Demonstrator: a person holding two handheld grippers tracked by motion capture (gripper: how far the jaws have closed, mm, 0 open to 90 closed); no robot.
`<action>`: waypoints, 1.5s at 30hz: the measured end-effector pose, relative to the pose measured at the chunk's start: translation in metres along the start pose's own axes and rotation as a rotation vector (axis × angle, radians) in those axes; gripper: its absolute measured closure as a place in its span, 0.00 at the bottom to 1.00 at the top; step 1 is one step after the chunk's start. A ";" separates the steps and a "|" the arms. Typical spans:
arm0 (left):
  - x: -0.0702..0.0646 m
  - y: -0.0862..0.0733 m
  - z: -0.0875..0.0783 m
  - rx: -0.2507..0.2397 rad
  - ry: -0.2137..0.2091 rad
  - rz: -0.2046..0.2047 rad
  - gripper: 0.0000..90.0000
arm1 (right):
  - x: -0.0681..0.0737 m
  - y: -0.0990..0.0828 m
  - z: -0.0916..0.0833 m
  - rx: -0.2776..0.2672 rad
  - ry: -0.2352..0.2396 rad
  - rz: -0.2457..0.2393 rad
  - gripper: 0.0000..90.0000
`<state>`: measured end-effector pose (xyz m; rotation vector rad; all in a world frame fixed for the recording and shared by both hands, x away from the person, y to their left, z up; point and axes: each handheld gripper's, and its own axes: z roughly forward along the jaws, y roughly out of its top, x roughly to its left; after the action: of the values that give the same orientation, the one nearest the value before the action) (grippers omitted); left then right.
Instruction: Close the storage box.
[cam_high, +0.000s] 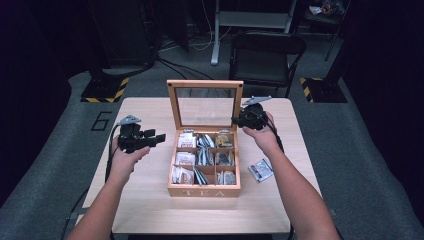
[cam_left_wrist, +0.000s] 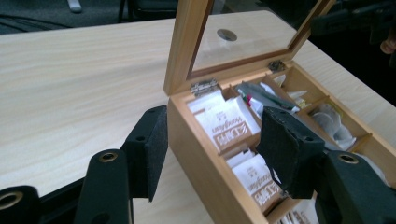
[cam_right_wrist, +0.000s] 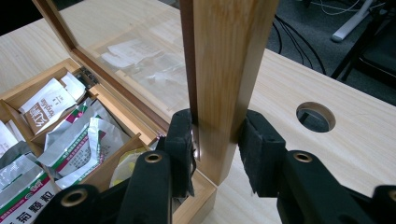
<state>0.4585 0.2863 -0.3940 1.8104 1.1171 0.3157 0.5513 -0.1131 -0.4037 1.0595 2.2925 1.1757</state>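
Desk (cam_high: 150, 210): pale wood top; a round hole shows in it beside the lid in the right gripper view.
Tea box (cam_high: 203, 190): centre of the desk, marked TEA on its front wall, nine compartments holding sachets.
Lid (cam_high: 205, 83): glazed wooden frame, standing upright on its hinges at the box's 12 o'clock edge.
Left gripper (cam_high: 159, 138): at 9 o'clock of the box, level, aimed at its side wall.
Left fingers (cam_left_wrist: 149, 149): apart and bare; in the left gripper view one pad lies outside the box's corner, the other over the near sachet compartments, touching nothing that can be made out.
Right gripper (cam_high: 235, 120): at the lid's 3 o'clock post.
Right fingers (cam_right_wrist: 180, 140): clamped on the lid's side post near its foot, one pad on each face, as seen in the right gripper view; the high view gives the position but hides the pads.
Loose sachet (cam_high: 261, 169): flat on the desk at 4 o'clock of the box, apart from it.
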 end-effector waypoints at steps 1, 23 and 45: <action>-0.001 0.003 0.002 0.001 -0.001 0.001 0.47 | 0.001 0.000 -0.001 0.000 -0.001 0.000 0.73; -0.014 0.068 0.024 -0.058 0.068 0.130 0.58 | 0.007 -0.006 -0.005 -0.021 -0.014 -0.014 0.72; -0.021 0.075 0.029 -0.063 0.084 0.159 0.70 | 0.008 -0.009 -0.007 -0.027 -0.017 -0.004 0.63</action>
<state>0.5063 0.2431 -0.3422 1.8481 1.0112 0.5199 0.5377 -0.1136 -0.4069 1.0504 2.2586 1.1884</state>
